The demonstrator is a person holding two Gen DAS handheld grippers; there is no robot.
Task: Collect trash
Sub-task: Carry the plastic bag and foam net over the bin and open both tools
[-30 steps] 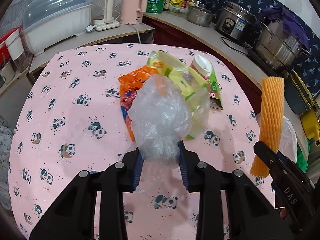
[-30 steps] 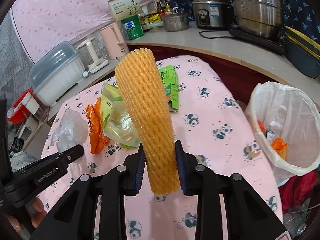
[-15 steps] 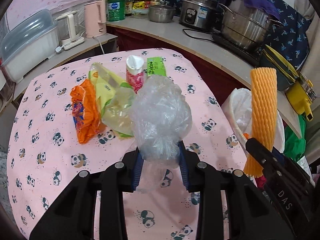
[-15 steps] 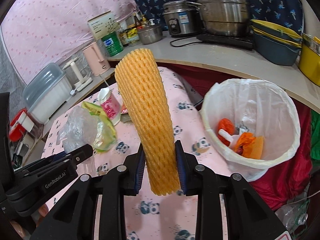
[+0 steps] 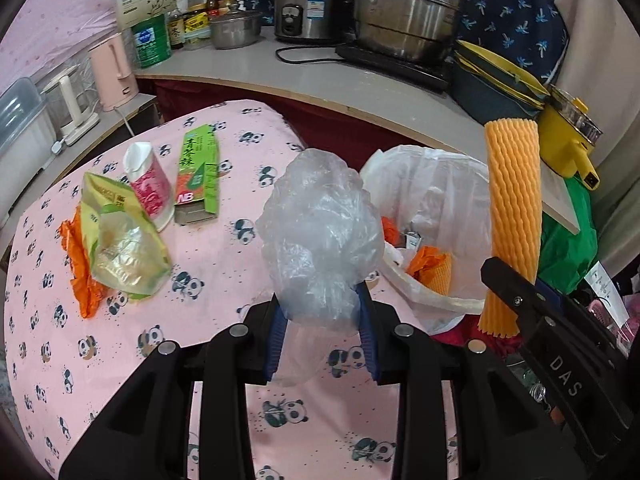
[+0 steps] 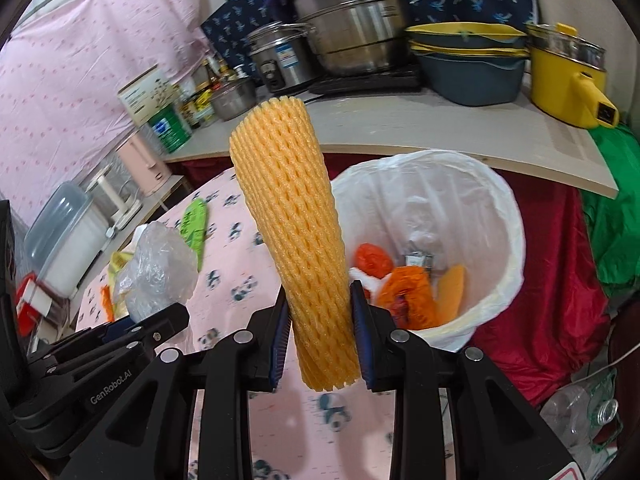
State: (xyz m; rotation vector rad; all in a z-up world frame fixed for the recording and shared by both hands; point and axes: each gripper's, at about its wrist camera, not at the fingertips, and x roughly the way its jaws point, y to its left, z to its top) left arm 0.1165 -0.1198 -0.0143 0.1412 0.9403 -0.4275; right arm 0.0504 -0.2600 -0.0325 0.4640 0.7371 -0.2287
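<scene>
Meanwhile, foam sleeve (image 6: 294, 248) in right claw (image 6: 320, 336); bin (image 6: 508, 216) beside

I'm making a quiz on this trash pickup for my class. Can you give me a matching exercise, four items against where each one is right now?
1. foam net sleeve
2. clear plastic bag
3. green carton
4. orange wrapper

a. lying on the panda tablecloth
b. inside the trash bin
c. in the left gripper
d. in the right gripper

Pairs: 1-d, 2-c, 3-a, 4-b
</scene>
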